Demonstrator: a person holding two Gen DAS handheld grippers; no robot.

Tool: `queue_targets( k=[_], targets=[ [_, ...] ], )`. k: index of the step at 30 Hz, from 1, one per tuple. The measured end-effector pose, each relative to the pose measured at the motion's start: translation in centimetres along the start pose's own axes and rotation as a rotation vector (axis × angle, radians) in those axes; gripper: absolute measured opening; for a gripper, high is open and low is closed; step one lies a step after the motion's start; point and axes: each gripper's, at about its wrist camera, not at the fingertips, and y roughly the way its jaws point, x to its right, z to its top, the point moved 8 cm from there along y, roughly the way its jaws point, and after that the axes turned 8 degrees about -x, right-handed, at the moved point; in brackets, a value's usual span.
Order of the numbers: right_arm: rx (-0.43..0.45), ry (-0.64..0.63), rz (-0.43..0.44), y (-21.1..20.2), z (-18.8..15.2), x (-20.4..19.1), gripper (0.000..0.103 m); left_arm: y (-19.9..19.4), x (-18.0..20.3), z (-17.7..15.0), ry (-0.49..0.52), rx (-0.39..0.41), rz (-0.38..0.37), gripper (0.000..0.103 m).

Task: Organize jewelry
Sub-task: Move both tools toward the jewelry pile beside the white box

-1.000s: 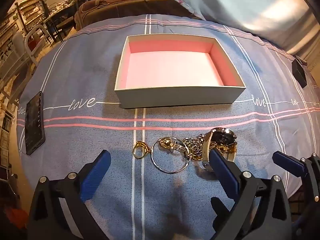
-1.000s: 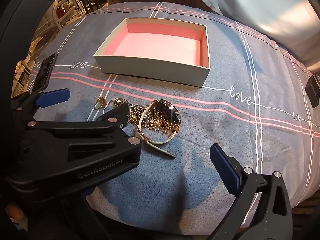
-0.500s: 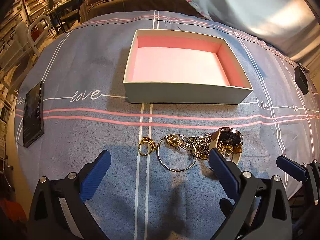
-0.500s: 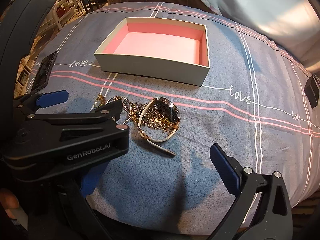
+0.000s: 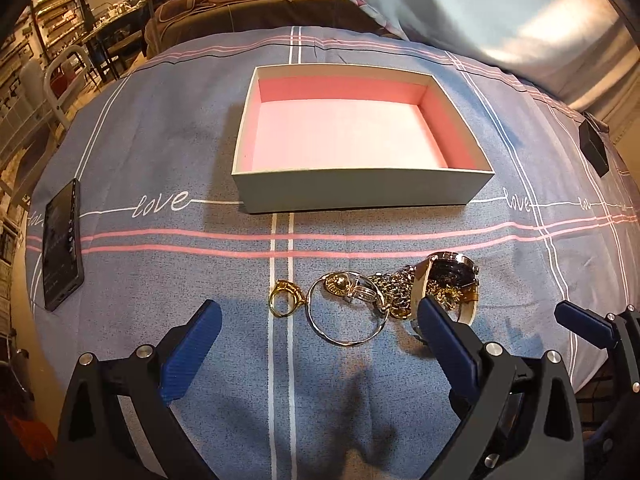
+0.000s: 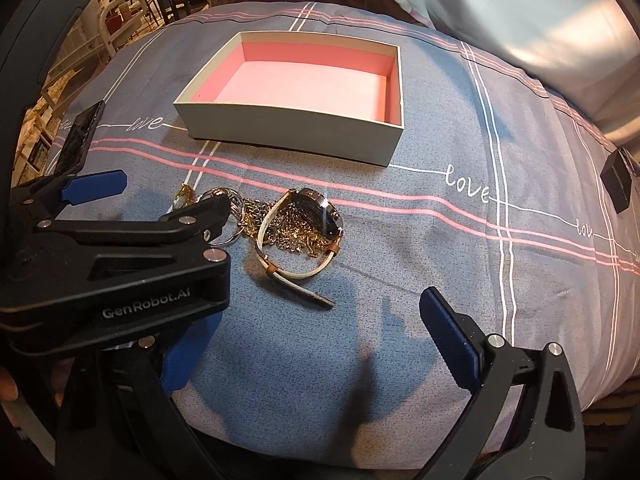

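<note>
An open white box [image 5: 360,190] with a pink lining stands on the blue bedsheet, with nothing inside it. In front of it lies a heap of jewelry: a gold ring [image 5: 285,302], a large silver hoop [image 5: 346,314], gold chains [image 5: 394,292] and a watch [image 5: 452,284] with a pale strap. My left gripper [image 5: 320,346] hovers open just short of the ring and hoop, holding nothing. My right gripper [image 6: 320,346] is open and bare too, near the watch [image 6: 304,236] and well short of the box [image 6: 288,130]. The left gripper's body [image 6: 120,260] hides part of the heap.
A dark phone [image 5: 62,244] lies at the sheet's left edge. A small black box [image 5: 594,148] sits at the far right. A grey pillow [image 5: 500,12] rises behind the box. Chairs and shelves stand beyond the bed on the left.
The left gripper has drifted slightly, with its tip now a little further left in the right wrist view. Both grippers stay open and the jewelry has not moved.
</note>
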Motion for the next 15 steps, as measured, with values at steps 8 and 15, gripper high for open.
queue_targets(
  k=[8, 15],
  targets=[
    [-0.001, -0.011, -0.001, 0.10, -0.08, -0.21, 0.097, 0.25, -0.38, 0.32, 0.003, 0.003, 0.020, 0.097],
    [0.004, -0.013, -0.001, 0.05, -0.03, -0.23, 0.097, -0.23, -0.11, 0.56, -0.004, 0.037, -0.008, 0.097]
  ],
)
